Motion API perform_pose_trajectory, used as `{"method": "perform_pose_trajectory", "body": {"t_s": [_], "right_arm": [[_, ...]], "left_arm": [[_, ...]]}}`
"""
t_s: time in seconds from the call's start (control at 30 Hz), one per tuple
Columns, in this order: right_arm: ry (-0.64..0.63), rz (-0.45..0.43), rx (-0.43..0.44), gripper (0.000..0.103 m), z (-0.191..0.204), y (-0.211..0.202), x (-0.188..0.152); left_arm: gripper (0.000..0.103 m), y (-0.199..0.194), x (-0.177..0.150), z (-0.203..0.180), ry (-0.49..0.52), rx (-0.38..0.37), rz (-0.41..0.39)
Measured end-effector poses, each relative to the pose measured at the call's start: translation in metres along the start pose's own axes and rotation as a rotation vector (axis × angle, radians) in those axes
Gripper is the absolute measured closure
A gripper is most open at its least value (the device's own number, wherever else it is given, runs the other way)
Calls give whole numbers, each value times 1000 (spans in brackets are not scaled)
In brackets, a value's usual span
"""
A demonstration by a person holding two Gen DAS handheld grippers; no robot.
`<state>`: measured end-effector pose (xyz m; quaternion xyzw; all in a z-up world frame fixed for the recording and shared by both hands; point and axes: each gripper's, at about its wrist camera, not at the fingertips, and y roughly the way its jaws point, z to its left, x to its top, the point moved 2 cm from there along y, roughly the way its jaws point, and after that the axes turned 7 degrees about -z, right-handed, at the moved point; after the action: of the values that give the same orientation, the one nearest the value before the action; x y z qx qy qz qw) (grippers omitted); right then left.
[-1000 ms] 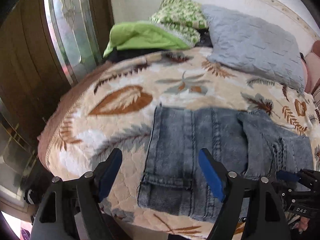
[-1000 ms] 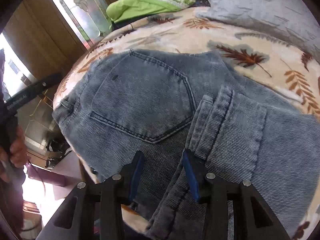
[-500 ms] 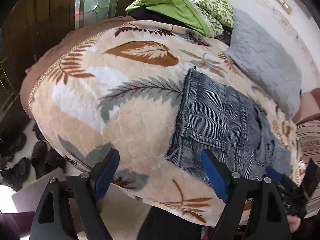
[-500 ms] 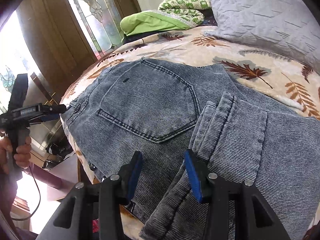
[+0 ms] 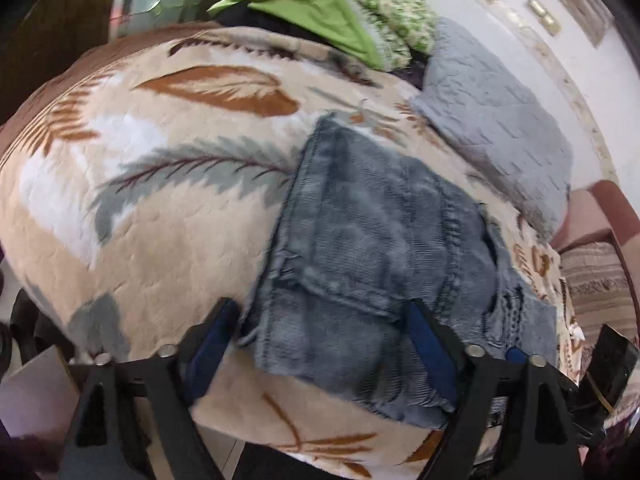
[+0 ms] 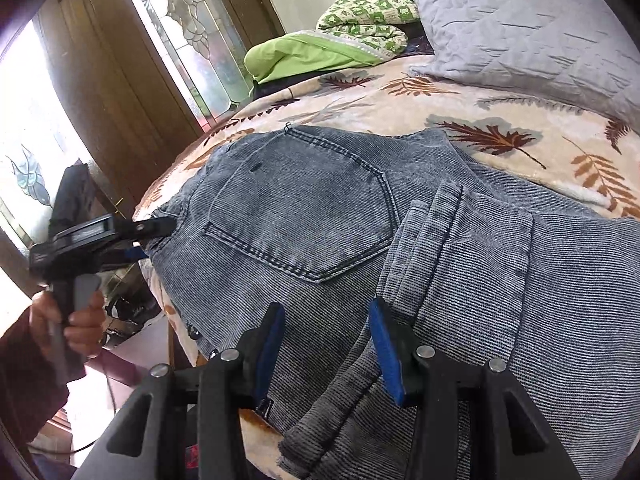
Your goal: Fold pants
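**A:** Starting with the left wrist view: why is the left gripper (image 5: 320,344) sitting where it is?

**B:** The pants (image 5: 372,248) are lying partly folded on the leaf-print blanket (image 5: 160,208), near its front edge, and this gripper is straddling their waistband corner. I judge it is lining up to grab that end for the next fold. Its jaws are spread wide and closing, with denim lying between them; the pads do not look pressed onto the cloth yet.

**A:** And beyond the pants?

**B:** A grey pillow (image 5: 492,128) is resting at the far side of the pants, with a green bundle (image 5: 312,4) further back.

**A:** Now the right wrist view.

**B:** The right gripper (image 6: 326,348) is hovering over the pants (image 6: 304,216), just beside the thick folded leg edge that is lying below the back pocket (image 6: 296,208). Probably it is waiting to take that edge. Its jaws are standing partly apart; cloth is lying between them, and the right pad seems to be touching the fold, nothing pinched.

**A:** Is the other tool showing here?

**B:** Yes, the left gripper (image 6: 156,232) is reaching the waistband end of the pants, held in a hand (image 6: 76,312).
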<state>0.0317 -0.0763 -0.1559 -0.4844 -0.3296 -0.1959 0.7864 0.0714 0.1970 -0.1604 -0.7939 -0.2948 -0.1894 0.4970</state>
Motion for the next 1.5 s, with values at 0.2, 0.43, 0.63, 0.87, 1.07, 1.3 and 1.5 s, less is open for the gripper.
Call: {"method": "perform_pose_trajectory", "body": {"t_s": [0.2,0.43,0.63,0.87,1.07,1.3,1.5], "right_arm": [[25,-7,21,55,-4,0,0],[63,60,24,55,-6,0,10],[27,38,24,55,1,10,38],[-46,110,-39,55,3,64,39],[-6,87,-3,58,-7,60,37],[295,53,153,63,-51,34,41],[385,-128,190,62,-106,-57,40]], "left_arm": [[72,2,0,-1,-18,-94,18],[78,-3,9,-21,46,-62,-4],[78,-23,21,-46,93,-69,-46],[79,-56,25,-102,246,-86,-99],[80,-75,14,-158,400,-99,-120],[80,-92,1,-214,523,-126,-123],[80,-99,-22,-283,650,-189,-93]]}}
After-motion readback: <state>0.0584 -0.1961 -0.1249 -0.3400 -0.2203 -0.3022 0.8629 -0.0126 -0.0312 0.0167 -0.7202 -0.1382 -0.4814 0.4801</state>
